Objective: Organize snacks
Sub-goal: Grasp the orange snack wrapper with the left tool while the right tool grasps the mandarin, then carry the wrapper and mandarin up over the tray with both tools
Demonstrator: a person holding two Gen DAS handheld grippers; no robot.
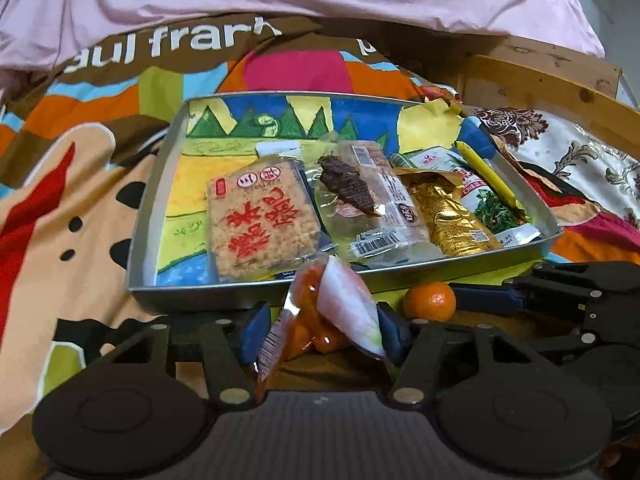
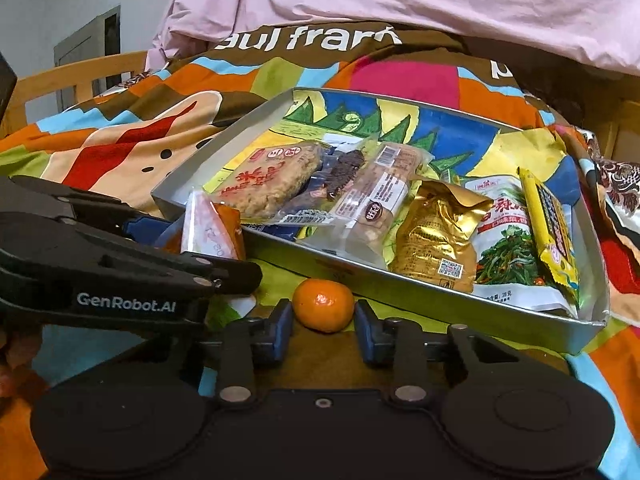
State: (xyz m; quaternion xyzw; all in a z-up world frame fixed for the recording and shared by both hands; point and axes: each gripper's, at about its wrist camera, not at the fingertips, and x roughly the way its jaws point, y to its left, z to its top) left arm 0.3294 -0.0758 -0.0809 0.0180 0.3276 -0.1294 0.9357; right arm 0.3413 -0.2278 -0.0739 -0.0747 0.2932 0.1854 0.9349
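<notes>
Two grippers low at tray's [image 1: 140, 216] near rim: left gripper [image 1: 320, 330] clenched on orange snack packet [image 1: 320, 312]; right gripper [image 2: 323, 330] bracketing mandarin [image 2: 323, 305] (contact unclear) on bedspread [image 2: 120, 140].

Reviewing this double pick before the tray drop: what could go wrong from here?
1. The left claw pinches only a soft orange-and-white snack pouch; it may slip or twist.
2. The right claw flanks a round mandarin near its pad tips; it could roll away.
3. The tray is crowded at its near wall, so drops may land on packets.
</notes>
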